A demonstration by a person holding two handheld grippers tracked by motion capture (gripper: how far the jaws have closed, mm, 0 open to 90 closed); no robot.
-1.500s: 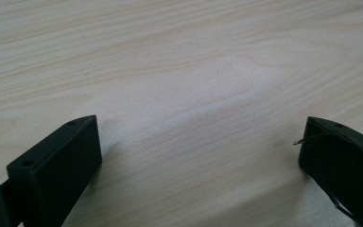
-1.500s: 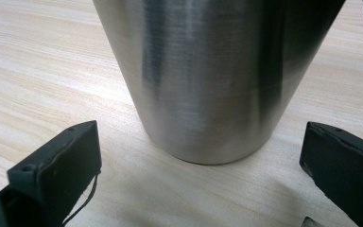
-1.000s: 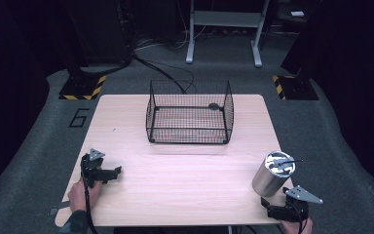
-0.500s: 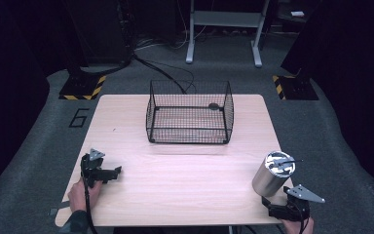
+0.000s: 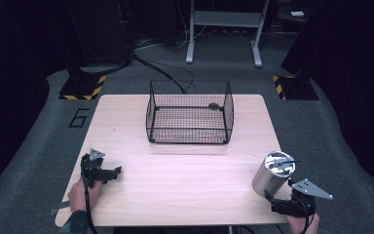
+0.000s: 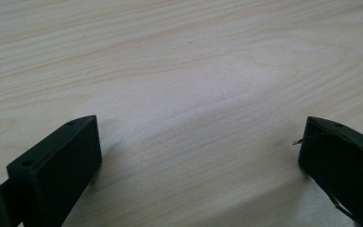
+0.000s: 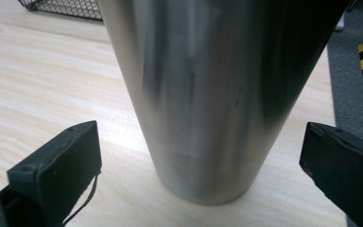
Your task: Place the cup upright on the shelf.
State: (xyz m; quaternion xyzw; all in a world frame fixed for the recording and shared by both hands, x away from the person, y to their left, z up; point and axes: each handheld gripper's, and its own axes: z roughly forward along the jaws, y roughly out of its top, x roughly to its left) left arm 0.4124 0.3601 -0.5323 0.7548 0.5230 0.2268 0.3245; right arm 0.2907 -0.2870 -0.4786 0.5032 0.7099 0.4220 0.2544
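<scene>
A steel cylinder container [image 5: 271,172] stands upright near the table's right front corner, with something thin sticking out of its top. In the right gripper view its shiny wall [image 7: 212,90] rises just beyond my right gripper [image 7: 201,165], whose jaws stand wide apart, short of its base. From above, that right gripper [image 5: 278,202] sits just in front of the container, held by a hand. My left gripper [image 5: 111,173] rests open on the table at the left front. In the left gripper view it [image 6: 201,151] holds nothing, with bare wood between the jaws.
A black wire basket [image 5: 190,113] stands at the back middle of the wooden table [image 5: 185,170], with a small dark object inside near its far right. Its corner [image 7: 61,8] shows in the right gripper view. Dark floor, cables and stands surround the table.
</scene>
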